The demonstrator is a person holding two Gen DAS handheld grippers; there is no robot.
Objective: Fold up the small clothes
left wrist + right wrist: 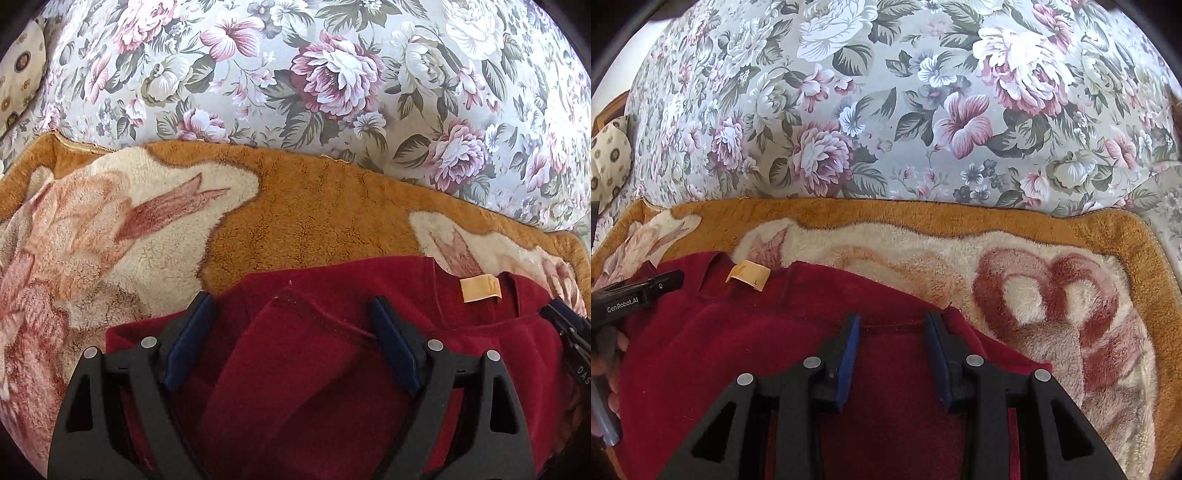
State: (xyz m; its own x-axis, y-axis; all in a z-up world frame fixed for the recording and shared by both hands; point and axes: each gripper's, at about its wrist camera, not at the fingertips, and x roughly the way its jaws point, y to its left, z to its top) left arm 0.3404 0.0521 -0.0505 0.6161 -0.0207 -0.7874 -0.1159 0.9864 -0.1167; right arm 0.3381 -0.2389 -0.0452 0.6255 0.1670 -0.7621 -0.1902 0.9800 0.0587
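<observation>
A dark red fleece top (480,332) lies on a plush blanket, neck away from me, with a tan label (480,290) at the collar. Its left sleeve (295,369) is folded in over the body. My left gripper (291,299) stands wide open over that sleeve's cuff, pads clear of the cloth. In the right wrist view the same top (720,350) and its label (748,275) show. My right gripper (892,315) is half open above the right sleeve's hem (892,326), which lies flat between the fingers. Each gripper shows at the edge of the other's view.
The orange and cream plush blanket (314,214) (1034,295) covers the seat under the top. Behind it rises a floral sofa back (332,74) (886,110). A patterned cushion (18,74) (609,158) sits at the far left.
</observation>
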